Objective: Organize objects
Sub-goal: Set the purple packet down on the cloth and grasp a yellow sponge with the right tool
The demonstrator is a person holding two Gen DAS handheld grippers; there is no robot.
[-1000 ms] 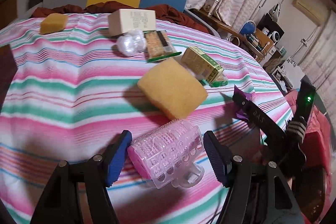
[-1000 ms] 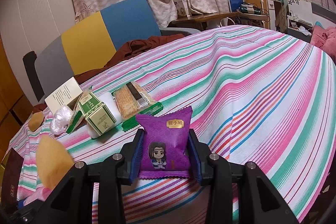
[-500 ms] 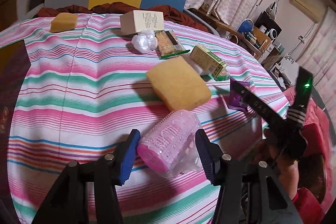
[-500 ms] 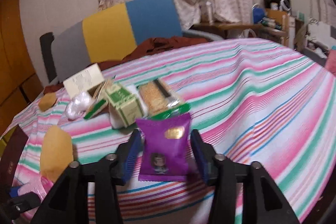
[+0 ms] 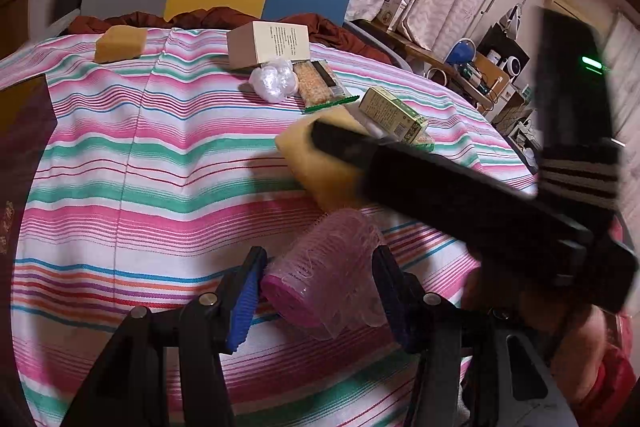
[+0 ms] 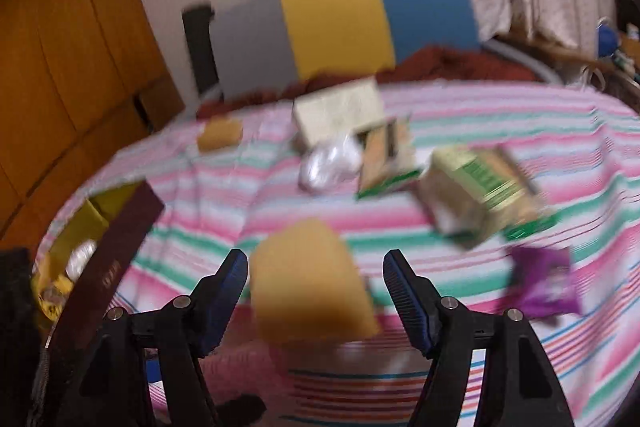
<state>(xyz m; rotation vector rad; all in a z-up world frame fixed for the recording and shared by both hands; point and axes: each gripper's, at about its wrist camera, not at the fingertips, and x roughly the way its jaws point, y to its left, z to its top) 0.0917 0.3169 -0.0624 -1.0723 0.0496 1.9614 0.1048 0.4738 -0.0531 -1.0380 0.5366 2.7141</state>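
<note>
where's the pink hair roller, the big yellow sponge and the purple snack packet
pink hair roller (image 5: 332, 271): left wrist view, on its clear bristled side, between the blue pads
big yellow sponge (image 6: 308, 283): right wrist view, middle of its broad face
purple snack packet (image 6: 546, 279): right wrist view, middle of its blurred front

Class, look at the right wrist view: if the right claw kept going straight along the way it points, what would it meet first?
Most likely the large yellow sponge block, which sits between the open fingers of the right claw. The picture is blurred, so depth is uncertain.
</note>
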